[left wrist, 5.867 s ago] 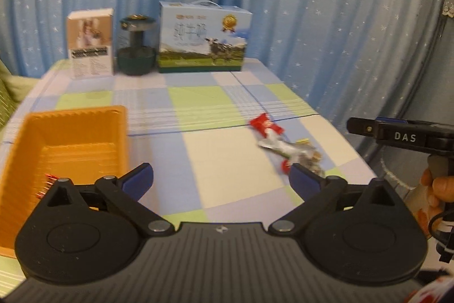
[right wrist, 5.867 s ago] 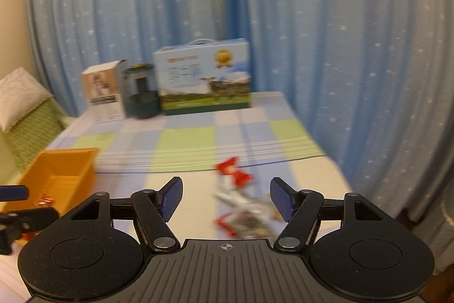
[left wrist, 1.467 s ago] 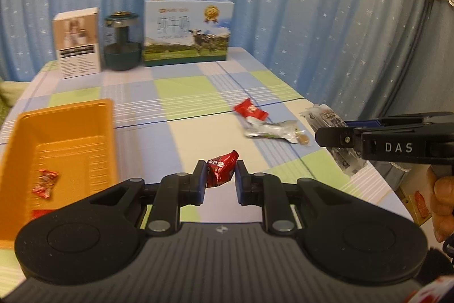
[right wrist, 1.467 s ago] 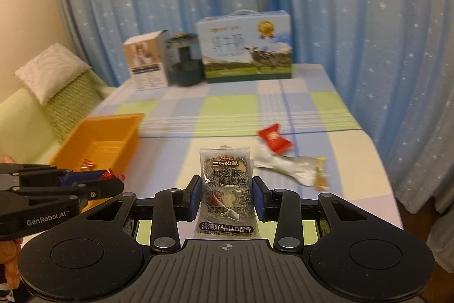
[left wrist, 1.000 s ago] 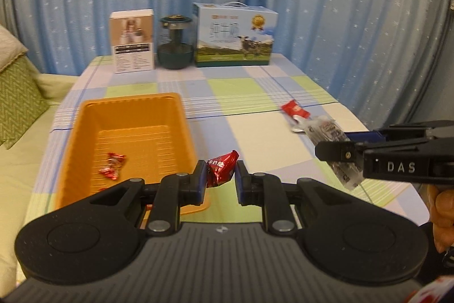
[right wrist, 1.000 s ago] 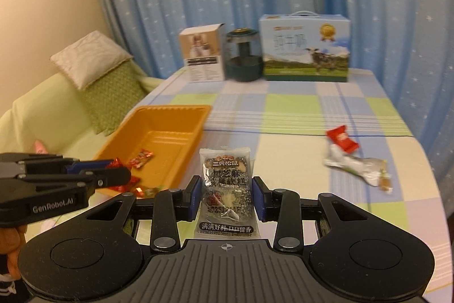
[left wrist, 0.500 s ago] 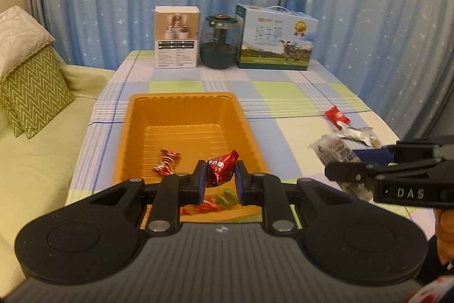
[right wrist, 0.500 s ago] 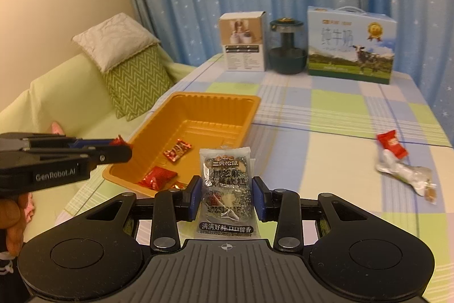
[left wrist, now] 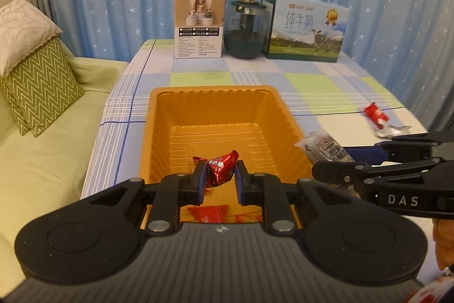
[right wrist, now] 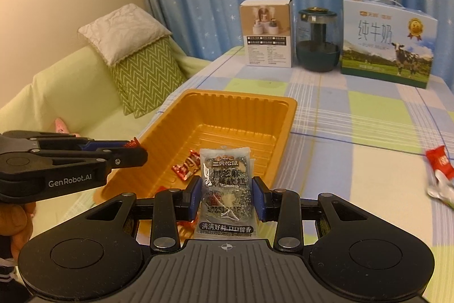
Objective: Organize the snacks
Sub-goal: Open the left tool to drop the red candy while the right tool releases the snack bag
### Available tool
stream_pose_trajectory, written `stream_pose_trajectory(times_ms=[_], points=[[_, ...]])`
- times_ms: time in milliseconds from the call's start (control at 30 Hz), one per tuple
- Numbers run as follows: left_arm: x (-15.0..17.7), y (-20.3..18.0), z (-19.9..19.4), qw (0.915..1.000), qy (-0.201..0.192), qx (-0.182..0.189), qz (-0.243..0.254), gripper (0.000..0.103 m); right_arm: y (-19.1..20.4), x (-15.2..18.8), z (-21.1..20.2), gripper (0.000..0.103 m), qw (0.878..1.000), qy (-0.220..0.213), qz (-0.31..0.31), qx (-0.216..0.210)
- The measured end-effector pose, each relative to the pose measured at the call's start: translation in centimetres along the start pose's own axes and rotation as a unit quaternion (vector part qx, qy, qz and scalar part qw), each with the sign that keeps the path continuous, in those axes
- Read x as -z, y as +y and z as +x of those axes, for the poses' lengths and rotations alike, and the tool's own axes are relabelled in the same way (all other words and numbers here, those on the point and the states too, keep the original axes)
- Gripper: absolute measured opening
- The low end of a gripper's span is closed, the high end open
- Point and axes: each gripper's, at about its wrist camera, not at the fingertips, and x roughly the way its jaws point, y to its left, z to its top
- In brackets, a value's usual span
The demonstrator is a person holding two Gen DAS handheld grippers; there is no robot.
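Two snacks – red candy (left wrist: 220,167) in left gripper (left wrist: 218,180), over tray (left wrist: 159,115).

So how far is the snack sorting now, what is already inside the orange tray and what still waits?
Done: a red wrapped candy already lies in the orange plastic tray. In hand: the left gripper holds a red foil candy over the tray, and the right gripper holds a clear black-sesame snack packet at the tray's near edge. Left: a red packet and a silver wrapper still lie on the checked tablecloth.

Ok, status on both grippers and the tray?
Left gripper shut on red candy, over orange tray. Right gripper shut on sesame snack packet. Nothing blocking.
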Motion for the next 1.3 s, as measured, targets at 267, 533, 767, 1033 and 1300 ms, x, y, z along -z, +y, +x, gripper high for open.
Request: stream_pose_trajectory(times_ms=[267, 533, 767, 1033, 1300], points=[[0.0, 0.9, 3.3, 0.9999, 0.009, 0.006, -0.012, 0.021, -0.8, -1.0, 3.0, 0.038, 1.000, 0.003, -0.014, 0.004], [0.5, 2.3, 3.2, 0.9991, -0.008, -0.010, -0.040, 0.034, -1.9, -1.7, 3.8, 0.038, 1.000, 0.001, 0.013, -0.004], [0.9, 3.2, 2.7, 0.9980, -0.016, -0.022, -0.057, 0.034, -1.4, -1.9, 4.0, 0.038, 1.000, 0.002, 0.019, -0.016], [1.1, 3.1, 2.6, 0.9985, -0.014, -0.019, -0.050, 0.034, -1.6, -2.1, 4.0, 0.039, 0.998, -0.016, 0.044, -0.034], [1.3, 3.0, 2.6, 0.9986, -0.013, -0.021, -0.046, 0.034, -2.5, -2.6, 2.7, 0.040, 0.997, -0.041, 0.066, -0.026]])
